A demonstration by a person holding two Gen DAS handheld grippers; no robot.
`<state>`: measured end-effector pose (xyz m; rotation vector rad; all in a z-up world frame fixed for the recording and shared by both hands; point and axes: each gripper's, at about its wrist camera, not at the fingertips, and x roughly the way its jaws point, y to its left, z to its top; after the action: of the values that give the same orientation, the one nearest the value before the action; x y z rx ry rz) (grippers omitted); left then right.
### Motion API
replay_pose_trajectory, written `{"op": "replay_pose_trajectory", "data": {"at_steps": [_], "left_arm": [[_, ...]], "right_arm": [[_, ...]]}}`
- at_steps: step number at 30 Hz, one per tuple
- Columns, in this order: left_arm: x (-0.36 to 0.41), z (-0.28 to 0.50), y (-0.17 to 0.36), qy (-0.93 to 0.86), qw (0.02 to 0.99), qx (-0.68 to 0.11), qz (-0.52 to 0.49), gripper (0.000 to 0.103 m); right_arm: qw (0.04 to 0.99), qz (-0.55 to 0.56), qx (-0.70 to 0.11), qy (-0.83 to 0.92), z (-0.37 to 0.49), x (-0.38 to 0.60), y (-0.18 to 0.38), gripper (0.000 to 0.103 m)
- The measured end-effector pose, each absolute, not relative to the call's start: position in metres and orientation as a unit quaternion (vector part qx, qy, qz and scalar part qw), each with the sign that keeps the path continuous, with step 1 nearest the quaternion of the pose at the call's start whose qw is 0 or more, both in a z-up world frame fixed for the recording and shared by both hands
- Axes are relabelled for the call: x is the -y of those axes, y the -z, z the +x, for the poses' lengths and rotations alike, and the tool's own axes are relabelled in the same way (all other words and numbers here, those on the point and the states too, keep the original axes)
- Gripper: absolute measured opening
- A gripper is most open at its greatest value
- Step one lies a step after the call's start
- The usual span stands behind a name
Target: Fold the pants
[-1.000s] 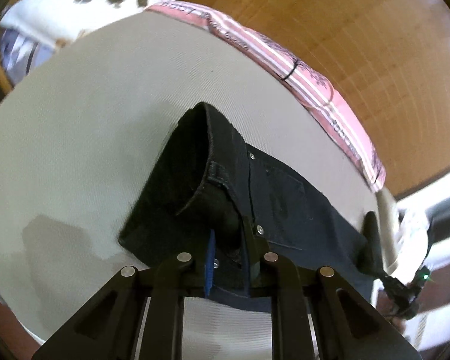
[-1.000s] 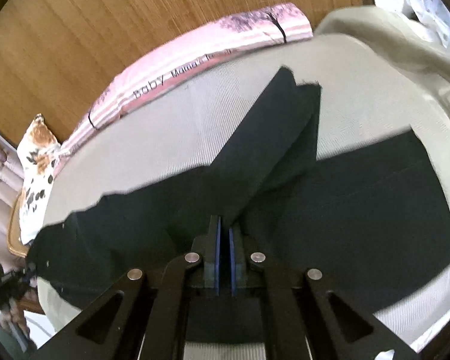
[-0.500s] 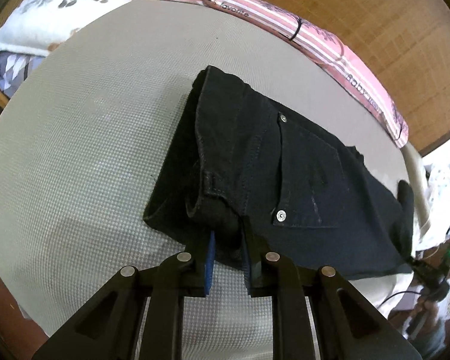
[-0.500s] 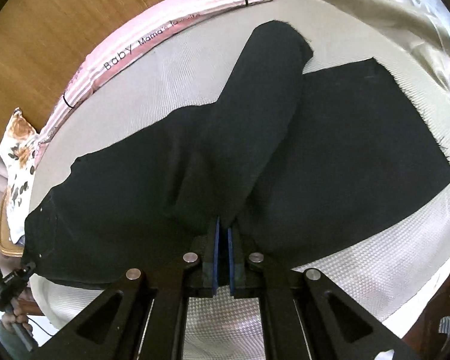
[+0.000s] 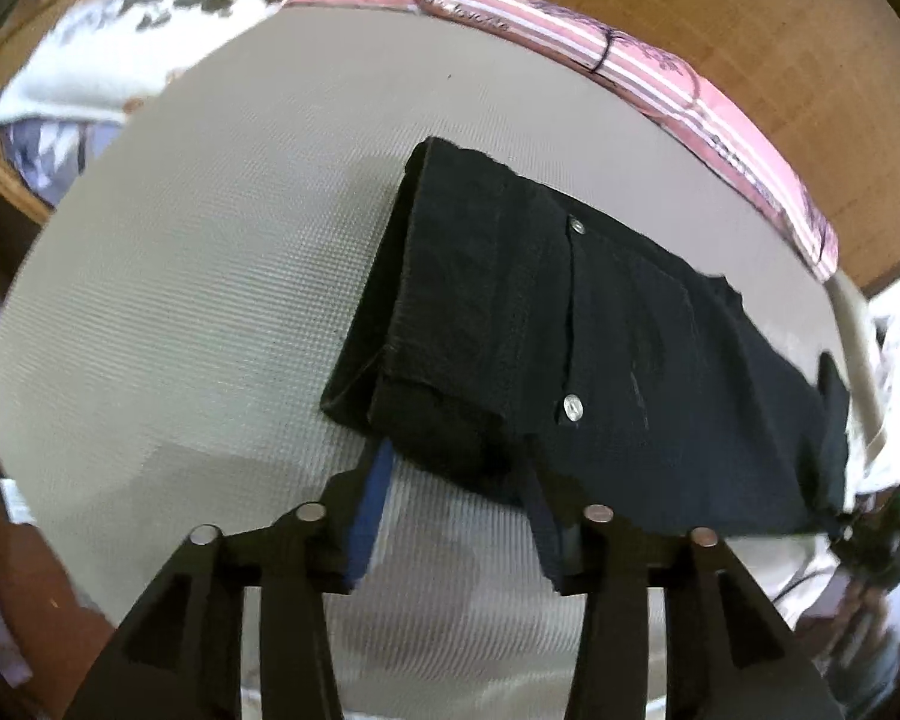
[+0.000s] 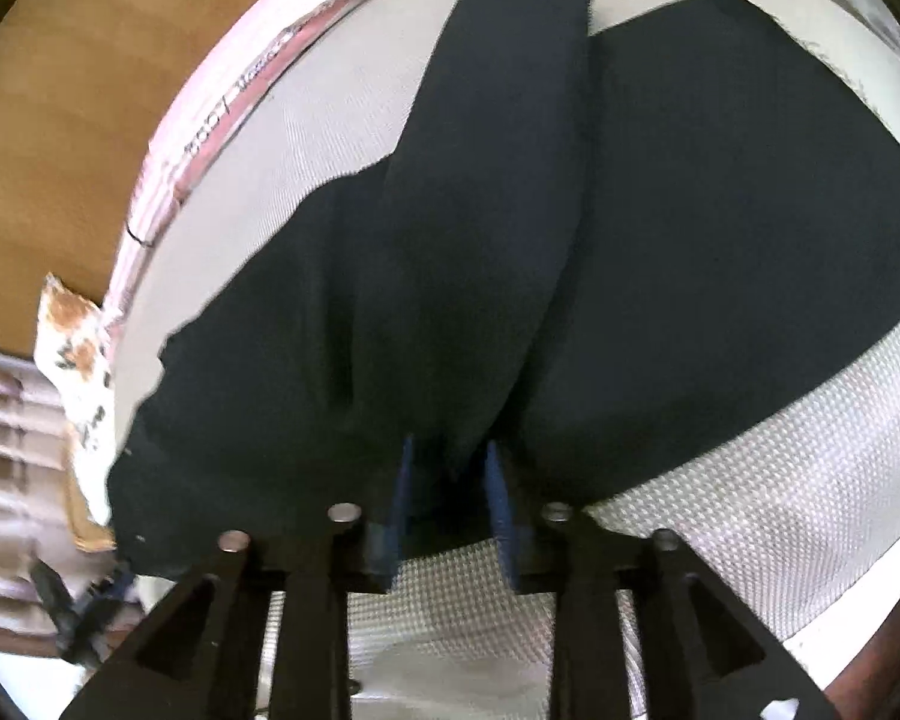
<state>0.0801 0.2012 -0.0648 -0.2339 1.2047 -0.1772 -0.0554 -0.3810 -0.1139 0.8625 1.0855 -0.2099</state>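
Left gripper [image 5: 459, 480] jaws are opening, pads clear of the black pants [image 5: 600, 360] waistband lying between them at 12 o'clock. Right gripper [image 6: 447, 480] jaws are opening; a fabric fold sits between, released.

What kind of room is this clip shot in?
Probably a home bedroom or living space. The pants lie on a grey textured mat, bordered by a pink striped blanket and a floral pillow, with a wooden floor beyond.
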Motion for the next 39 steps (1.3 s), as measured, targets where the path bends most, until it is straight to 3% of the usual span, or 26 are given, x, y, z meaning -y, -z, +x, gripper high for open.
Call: {"op": "replay_pose_trajectory", "data": {"at_steps": [2, 7, 13, 23, 32, 34, 35, 37, 38, 39], "left_arm": [[-0.196, 0.070, 0.058, 0.087, 0.818, -0.563, -0.081, 0.050], [-0.167, 0.045, 0.027, 0.101, 0.855, -0.509, 0.002, 0.050], [-0.064, 0.044, 0.008, 0.246, 0.852, -0.459, 0.048, 0.050], [0.152, 0.023, 0.042, 0.453, 0.759, -0.440, 0.159, 0.050], [0.217, -0.005, 0.076, 0.494, 0.715, -0.446, 0.213, 0.050], [0.220, -0.007, 0.082, 0.493, 0.714, -0.449, 0.214, 0.050], [0.221, -0.006, 0.085, 0.491, 0.715, -0.449, 0.215, 0.050], [0.225, -0.005, 0.090, 0.485, 0.719, -0.449, 0.215, 0.040], [0.226, -0.002, 0.093, 0.485, 0.718, -0.452, 0.212, 0.026], [0.225, 0.000, 0.096, 0.486, 0.714, -0.461, 0.203, 0.020]], "right_arm": [[0.762, 0.404, -0.496, 0.095, -0.061, 0.388, 0.109, 0.034], [0.774, 0.403, -0.478, 0.097, -0.071, 0.412, 0.094, 0.035], [0.775, 0.431, -0.450, 0.107, -0.063, 0.469, 0.090, 0.036], [0.757, 0.487, -0.424, 0.097, -0.010, 0.548, 0.106, 0.036], [0.748, 0.501, -0.428, 0.081, 0.029, 0.579, 0.119, 0.036], [0.753, 0.495, -0.427, 0.074, 0.033, 0.578, 0.118, 0.027], [0.758, 0.485, -0.429, 0.071, 0.037, 0.576, 0.114, 0.012], [0.763, 0.478, -0.430, 0.063, 0.043, 0.571, 0.104, 0.011], [0.769, 0.474, -0.426, 0.055, 0.047, 0.567, 0.096, 0.010], [0.776, 0.468, -0.421, 0.049, 0.051, 0.564, 0.090, 0.009]]}}
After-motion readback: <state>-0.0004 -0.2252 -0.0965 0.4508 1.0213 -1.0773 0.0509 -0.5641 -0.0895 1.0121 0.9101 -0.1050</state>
